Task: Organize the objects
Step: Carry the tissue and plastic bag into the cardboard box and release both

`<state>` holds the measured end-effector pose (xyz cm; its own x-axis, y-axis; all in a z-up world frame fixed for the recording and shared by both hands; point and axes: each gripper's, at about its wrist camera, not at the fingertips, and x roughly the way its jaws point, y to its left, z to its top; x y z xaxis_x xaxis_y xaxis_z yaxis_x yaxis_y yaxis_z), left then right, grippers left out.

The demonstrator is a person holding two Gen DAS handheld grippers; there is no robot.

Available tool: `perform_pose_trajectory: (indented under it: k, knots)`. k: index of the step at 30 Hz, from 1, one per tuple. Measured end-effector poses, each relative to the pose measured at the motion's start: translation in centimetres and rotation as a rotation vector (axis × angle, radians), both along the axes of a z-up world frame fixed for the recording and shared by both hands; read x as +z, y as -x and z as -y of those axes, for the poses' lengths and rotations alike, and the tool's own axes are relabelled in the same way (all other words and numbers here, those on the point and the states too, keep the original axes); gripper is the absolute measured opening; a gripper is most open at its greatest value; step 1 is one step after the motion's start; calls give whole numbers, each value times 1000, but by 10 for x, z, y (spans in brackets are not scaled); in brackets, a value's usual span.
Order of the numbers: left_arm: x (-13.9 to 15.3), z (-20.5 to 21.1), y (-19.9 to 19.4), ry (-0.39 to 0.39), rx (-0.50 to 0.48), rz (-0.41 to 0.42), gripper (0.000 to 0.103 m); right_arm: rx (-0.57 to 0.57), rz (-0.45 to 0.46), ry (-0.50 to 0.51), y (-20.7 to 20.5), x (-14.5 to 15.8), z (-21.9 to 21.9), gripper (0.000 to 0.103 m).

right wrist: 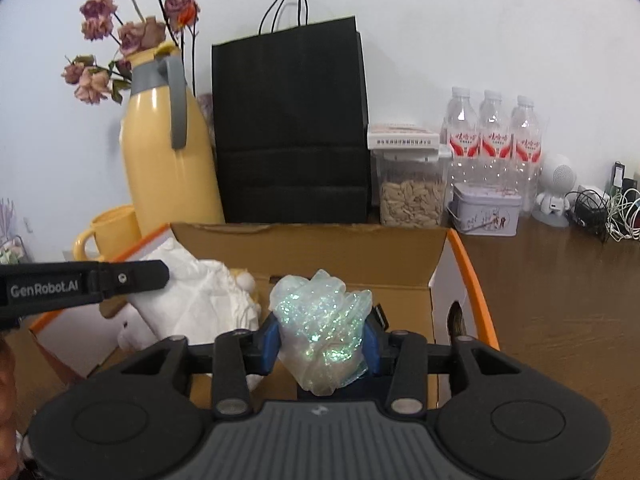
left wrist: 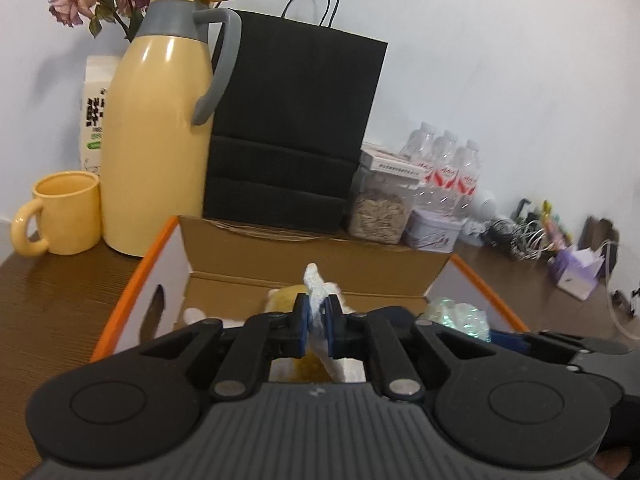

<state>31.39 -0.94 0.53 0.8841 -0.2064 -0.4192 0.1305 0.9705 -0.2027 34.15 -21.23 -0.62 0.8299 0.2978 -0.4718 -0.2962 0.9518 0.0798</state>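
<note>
Left hand-held gripper (left wrist: 316, 322): pads pressed nearly together, pinching a thin white fabric piece (left wrist: 318, 294) that sticks up between them. Positioned over the open cardboard box (left wrist: 304, 248) with orange edging. A yellow plush item (left wrist: 286, 294) visible just behind the pads, inside the box.

Right hand-held gripper (right wrist: 322, 340): jaws part-spread, clamped on both sides of a crumpled iridescent green film wad (right wrist: 320, 320). Also over the box, at 3 o'clock from the left unit. White fabric bundle (right wrist: 200, 300) lying in the box at 9 o'clock from the wad.

Behind the box, at 12 o'clock: upright black paper bag (right wrist: 290, 128). At 10 o'clock: yellow thermos jug (left wrist: 158, 132) with grey handle, yellow mug (left wrist: 66, 210) beside it, dried roses (right wrist: 120, 32) behind. At 2 o'clock: clear seed container (right wrist: 412, 196), metal tin (right wrist: 486, 210), three water bottles (right wrist: 494, 136). All standing on the brown wood-grain tabletop (right wrist: 560, 300).
</note>
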Motion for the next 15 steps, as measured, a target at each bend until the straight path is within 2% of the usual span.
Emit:
perform_pose_trajectory:
  k: [3,4,5,6,7,8,9,11,15]
  knots:
    - [-1,1,3,-41,26,5,13,-12,5,22,5,-2,-1,52]
    - [-1,1,5,-53,39,9,17,-17,5,26,5,-2,-1,61]
    - [0,1,5,-65,55,12,29,-23,9,28,5,-2,0,71]
    - [1,1,6,-72,71,17,38,-32,15,30,6,-2,0,78]
    - [3,0,7,-78,88,26,56,-39,24,30,7,-1,1,89]
    - [4,-1,9,-85,107,39,71,-44,34,24,8,0,2,94]
    - [5,-1,10,-91,123,46,79,-49,40,18,9,1,3,95]
    - [8,-2,12,-94,153,66,103,-54,44,15,10,1,5,101]
    - [11,-1,16,-109,189,88,103,-52,46,16,10,2,5,101]
